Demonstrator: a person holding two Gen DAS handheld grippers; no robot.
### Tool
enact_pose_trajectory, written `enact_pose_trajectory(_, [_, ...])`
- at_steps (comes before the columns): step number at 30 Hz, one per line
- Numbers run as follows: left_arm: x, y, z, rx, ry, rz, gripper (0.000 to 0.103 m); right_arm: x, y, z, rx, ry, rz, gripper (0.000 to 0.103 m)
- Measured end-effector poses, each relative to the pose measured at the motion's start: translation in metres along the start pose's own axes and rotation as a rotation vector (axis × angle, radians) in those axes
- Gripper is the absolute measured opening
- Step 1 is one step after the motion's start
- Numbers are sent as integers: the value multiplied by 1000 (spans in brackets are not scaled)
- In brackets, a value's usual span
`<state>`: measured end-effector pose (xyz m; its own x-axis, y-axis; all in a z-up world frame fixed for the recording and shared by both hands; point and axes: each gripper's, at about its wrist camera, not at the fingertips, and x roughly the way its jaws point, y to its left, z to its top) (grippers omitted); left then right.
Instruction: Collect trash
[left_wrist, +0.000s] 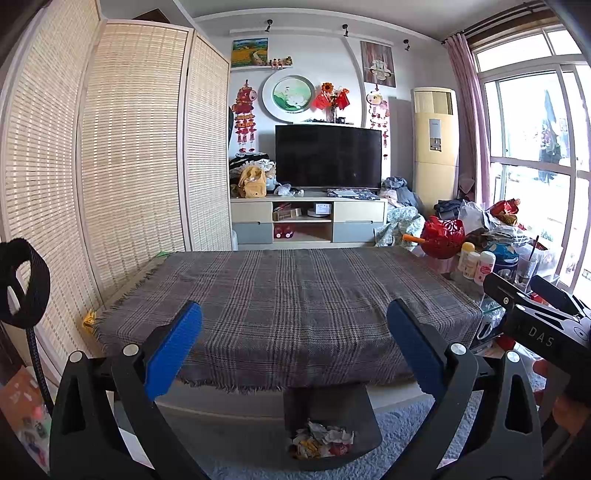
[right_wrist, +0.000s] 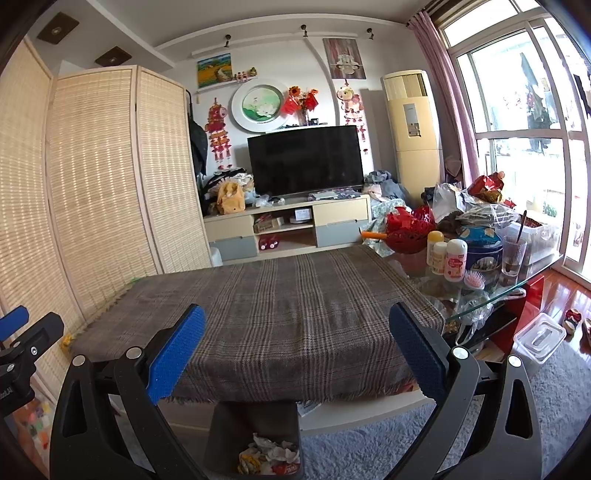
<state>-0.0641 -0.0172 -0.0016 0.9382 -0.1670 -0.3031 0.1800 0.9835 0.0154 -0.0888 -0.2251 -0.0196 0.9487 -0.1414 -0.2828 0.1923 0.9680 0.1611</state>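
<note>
A dark bin (left_wrist: 365, 413) stands on the floor under the table's near edge, holding crumpled paper and wrappers (left_wrist: 321, 439). It also shows in the right wrist view (right_wrist: 229, 424) with the same trash (right_wrist: 269, 458). My left gripper (left_wrist: 294, 339) is open and empty, above the near edge of the plaid-covered table (left_wrist: 288, 295). My right gripper (right_wrist: 297, 339) is open and empty, held likewise over the table (right_wrist: 288, 295). Each gripper shows at the edge of the other's view: the right one (left_wrist: 532, 302), the left one (right_wrist: 26, 332).
A glass side table (right_wrist: 517, 284) at the right is crowded with bottles (right_wrist: 448, 258), a blue tin (right_wrist: 484, 247), a glass and a red basket (right_wrist: 406, 229). Woven folding screens (left_wrist: 122, 147) stand at left. A TV (left_wrist: 328, 157) on its stand is behind. A clear box (right_wrist: 539, 336) lies on the rug.
</note>
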Motion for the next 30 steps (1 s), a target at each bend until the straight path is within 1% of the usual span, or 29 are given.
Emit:
enact_pose_trajectory(6, [1, 0, 1, 4, 0, 7, 95, 2, 2, 0, -2, 8, -6, 100])
enact_pose_trajectory(12, [2, -4, 1, 31, 2, 20, 95, 1, 4, 1, -8, 9, -2, 100])
enact_pose_trajectory(18, [0, -1, 0, 8, -1, -14, 95, 2, 4, 2, -7, 16, -3, 100])
enact_pose_trajectory(24, [-2, -2, 0, 8, -6, -13, 95, 2, 5, 4, -8, 15, 0, 100])
enact_pose_trajectory(30, [2, 2, 0, -16, 19, -10, 95, 1, 6, 4, -4, 17, -3, 100])
